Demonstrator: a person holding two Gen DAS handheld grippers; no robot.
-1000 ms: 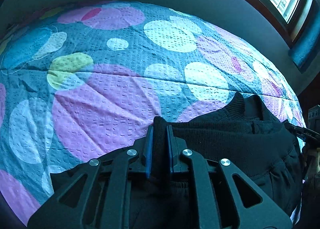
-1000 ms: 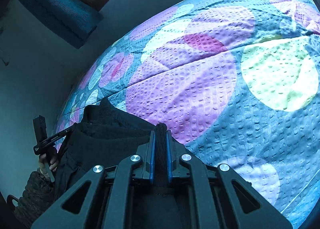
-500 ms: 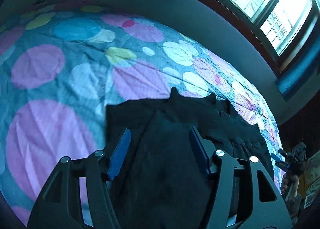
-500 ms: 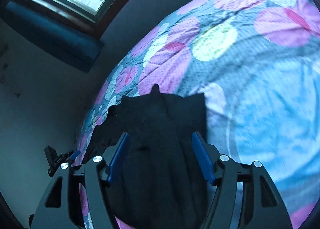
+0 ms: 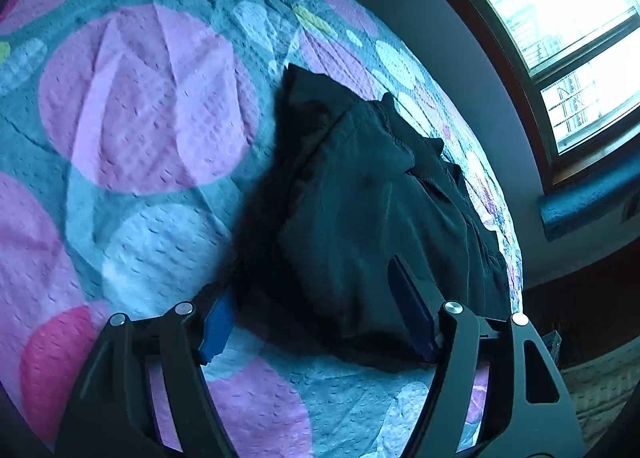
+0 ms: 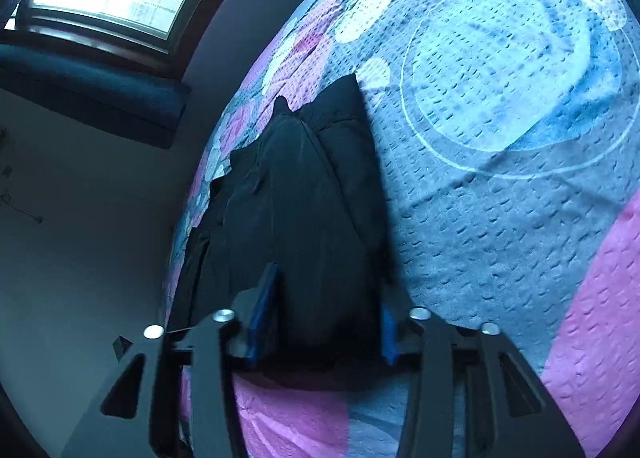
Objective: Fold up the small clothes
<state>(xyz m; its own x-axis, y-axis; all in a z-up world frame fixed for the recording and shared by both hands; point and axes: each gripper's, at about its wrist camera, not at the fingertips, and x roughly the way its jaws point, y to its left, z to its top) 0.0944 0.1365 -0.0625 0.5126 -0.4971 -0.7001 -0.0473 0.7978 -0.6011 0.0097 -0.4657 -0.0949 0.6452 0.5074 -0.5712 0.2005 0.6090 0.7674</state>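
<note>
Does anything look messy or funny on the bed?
A little. The black garment lies folded on the spotted bedspread, but not neatly: its layers do not line up, and a pointed corner pokes out at the far end. Nothing looks torn or spilled.

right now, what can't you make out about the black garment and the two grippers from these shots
- Garment type: the black garment is dark and bunched on the bedspread; its seams are lost in shadow in both views.
- Its near edge: in the right wrist view the right gripper covers it.
- Left gripper: its jaws stand open, but whether the fingertips brush cloth is unclear.
- Each gripper is out of the other's view.
</note>
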